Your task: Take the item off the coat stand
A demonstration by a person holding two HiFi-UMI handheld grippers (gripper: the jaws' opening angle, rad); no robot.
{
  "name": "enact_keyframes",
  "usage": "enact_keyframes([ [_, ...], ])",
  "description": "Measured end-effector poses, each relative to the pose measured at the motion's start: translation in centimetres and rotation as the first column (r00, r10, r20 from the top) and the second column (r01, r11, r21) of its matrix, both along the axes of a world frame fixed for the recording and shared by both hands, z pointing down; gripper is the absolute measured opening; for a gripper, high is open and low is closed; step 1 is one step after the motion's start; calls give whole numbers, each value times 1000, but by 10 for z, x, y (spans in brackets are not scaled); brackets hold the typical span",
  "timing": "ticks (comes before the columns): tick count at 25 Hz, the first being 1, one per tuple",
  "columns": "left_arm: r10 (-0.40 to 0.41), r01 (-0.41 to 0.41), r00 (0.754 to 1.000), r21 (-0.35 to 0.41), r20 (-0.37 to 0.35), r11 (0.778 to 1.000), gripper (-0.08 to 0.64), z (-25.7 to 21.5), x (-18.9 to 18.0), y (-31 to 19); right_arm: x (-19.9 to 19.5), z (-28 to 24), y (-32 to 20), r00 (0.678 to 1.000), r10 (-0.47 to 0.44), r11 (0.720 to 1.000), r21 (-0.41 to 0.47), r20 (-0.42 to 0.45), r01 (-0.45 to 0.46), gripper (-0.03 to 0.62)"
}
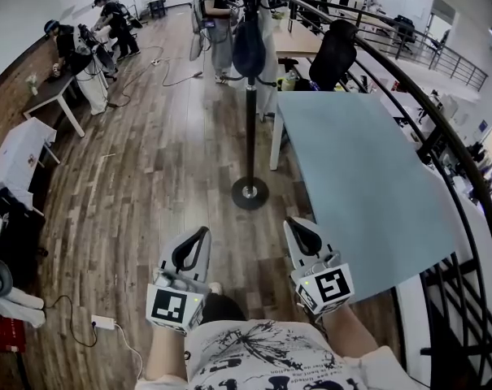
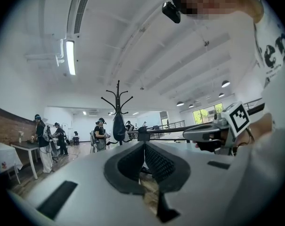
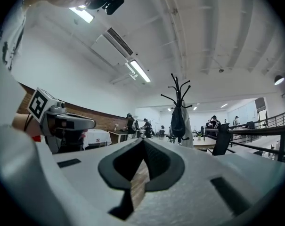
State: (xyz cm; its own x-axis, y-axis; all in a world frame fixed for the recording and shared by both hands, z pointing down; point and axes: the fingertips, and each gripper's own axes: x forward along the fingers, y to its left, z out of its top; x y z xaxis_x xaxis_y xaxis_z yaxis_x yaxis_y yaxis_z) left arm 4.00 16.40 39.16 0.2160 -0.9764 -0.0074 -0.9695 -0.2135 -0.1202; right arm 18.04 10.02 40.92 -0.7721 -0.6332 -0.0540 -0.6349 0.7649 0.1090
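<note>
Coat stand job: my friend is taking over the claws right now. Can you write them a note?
Left claw: shut, nothing in it.
Right claw: shut, nothing in it.
Both are held low, close to the person's body, pointing toward the stand.
Coat stand: upright on the wood floor straight ahead, beside the blue table, not within touch of either claw.
Dark bag: hanging near the top of the stand.
Done: nothing yet; the bag is untouched.
Left: step closer, open a claw, grip the bag, and lift it off its hook.
</note>
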Motion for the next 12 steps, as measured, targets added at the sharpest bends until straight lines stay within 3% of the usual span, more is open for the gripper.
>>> enact_keyframes([
  [7, -17, 17, 1000, -35, -2, 999, 5, 12, -46, -68, -42, 18, -69, 1000, 16, 999, -44, -19, -16, -8],
  [12, 31, -31, 999, 9, -7, 999, 5, 12, -97, -153, -88, 19, -151, 996, 83, 996, -37, -15, -83, -8],
])
